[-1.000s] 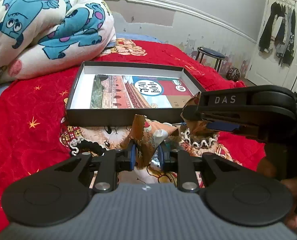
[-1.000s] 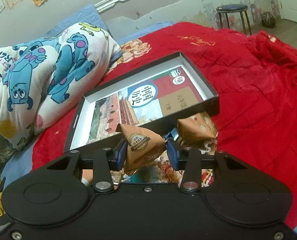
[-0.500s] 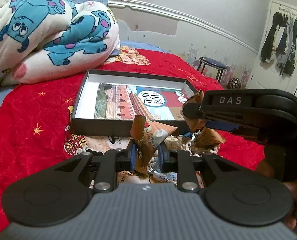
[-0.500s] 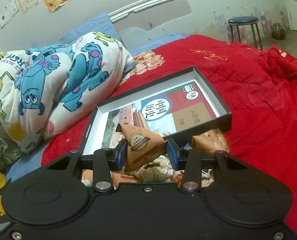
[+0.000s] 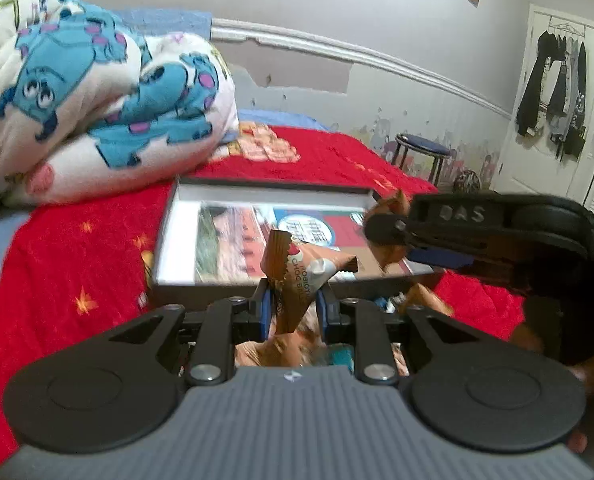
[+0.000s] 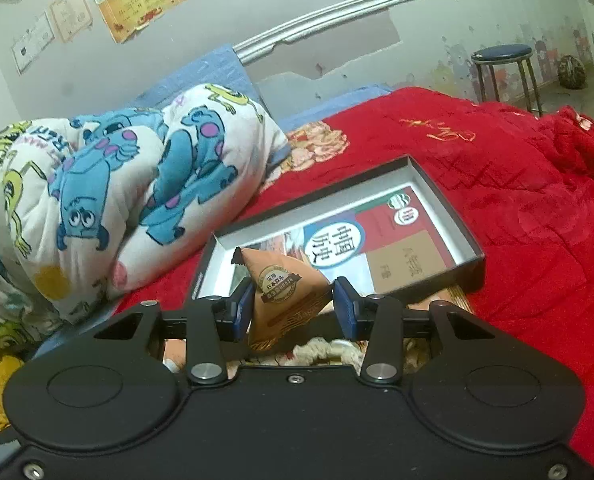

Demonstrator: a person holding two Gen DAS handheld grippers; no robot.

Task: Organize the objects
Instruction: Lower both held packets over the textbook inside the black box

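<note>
My left gripper [image 5: 293, 302] is shut on a brown snack packet [image 5: 297, 276] with white print, held above the near wall of a shallow black box [image 5: 165, 236]. A picture book [image 5: 257, 236] lies flat in the box. My right gripper [image 6: 293, 306] is shut on a tan pyramid-shaped packet [image 6: 283, 288] with a round label, just short of the same box [image 6: 467, 246]. In the left wrist view the right gripper [image 5: 393, 232] reaches in from the right with its packet [image 5: 389, 206] over the box's near right corner.
Several more packets [image 5: 425, 300] and a pale braided cord [image 6: 321, 350] lie on the red bedspread [image 6: 537, 216] in front of the box. A rolled monster-print quilt [image 6: 109, 196] lies left of the box. A stool [image 6: 501, 56] stands by the far wall.
Both grippers have tilted upward and lifted their packets from the pile toward the box. The left wrist view is now blurred with motion.
</note>
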